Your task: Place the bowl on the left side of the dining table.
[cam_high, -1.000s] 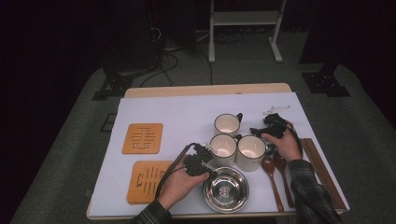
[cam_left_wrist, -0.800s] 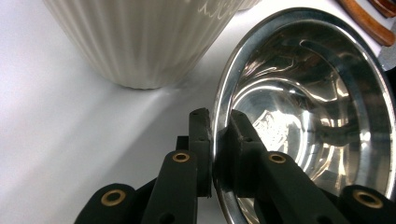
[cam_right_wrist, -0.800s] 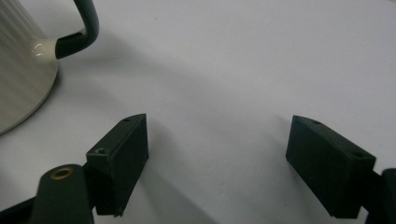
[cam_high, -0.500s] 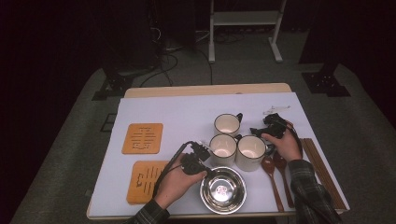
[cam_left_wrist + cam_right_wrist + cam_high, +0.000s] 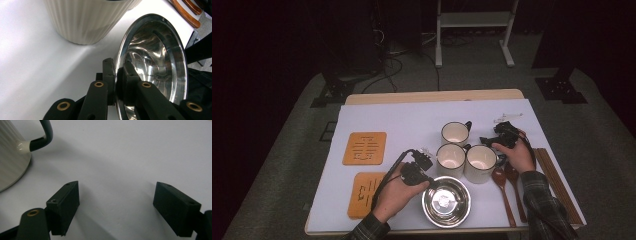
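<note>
One thin rim pinch: left gripper (image 5: 115,75) clamps steel bowl (image 5: 446,201); could slip, hit mug (image 5: 450,159). Right gripper (image 5: 116,207) gapes empty.

Shiny silver steel bowl (image 5: 446,201); cream ribbed mugs (image 5: 451,159) with dark handles beside it; orange patterned coasters (image 5: 365,148); brown wooden spoons (image 5: 503,186); white bench (image 5: 402,125).

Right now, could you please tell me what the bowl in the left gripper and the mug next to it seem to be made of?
The steel bowl looks like polished stainless steel: its inside mirrors its surroundings. The ribbed mug looks like glazed ceramic, cream with fine vertical ridges and a soft sheen, though enamelled metal cannot be ruled out.
</note>
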